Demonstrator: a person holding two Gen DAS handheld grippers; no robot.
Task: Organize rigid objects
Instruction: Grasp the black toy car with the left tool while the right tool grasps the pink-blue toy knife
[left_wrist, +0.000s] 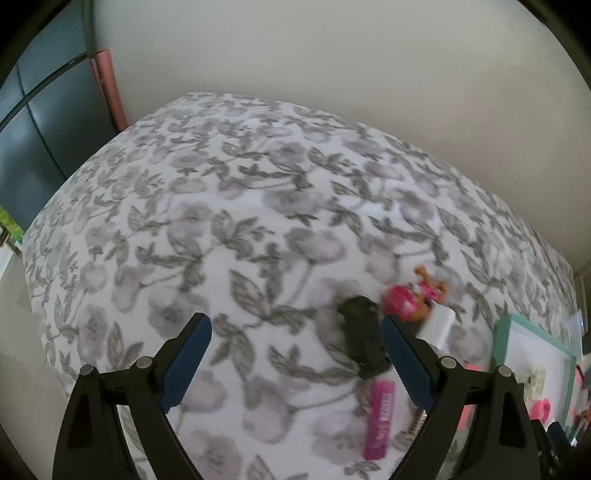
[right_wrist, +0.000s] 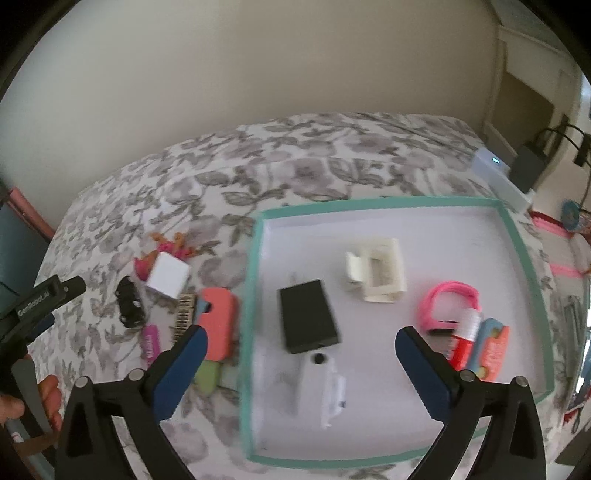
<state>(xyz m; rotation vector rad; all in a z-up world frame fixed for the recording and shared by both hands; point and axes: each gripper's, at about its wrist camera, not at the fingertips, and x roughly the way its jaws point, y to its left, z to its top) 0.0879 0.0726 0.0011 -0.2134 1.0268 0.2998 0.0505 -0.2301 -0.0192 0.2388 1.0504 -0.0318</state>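
A bed with a grey floral cover (left_wrist: 236, 229) stands against a plain pale wall; a dark cabinet rises at its left end. A teal-rimmed tray (right_wrist: 255, 280) lies on the cover. Inside it: one black slab (right_wrist: 308, 315), one cream holder (right_wrist: 376, 271), one pink band (right_wrist: 448, 302), and a few more pieces too blurred to name. Beside the tray on the cover lie one white cube (right_wrist: 168, 278), one black toy car (left_wrist: 364, 339), one magenta tube (left_wrist: 380, 419) and one coral case (right_wrist: 219, 321). The left tool (left_wrist: 295, 354) tilts down over the cover, jaws apart, empty. The right tool (right_wrist: 301, 363) tilts down above the tray, jaws wide apart, gripping nothing.
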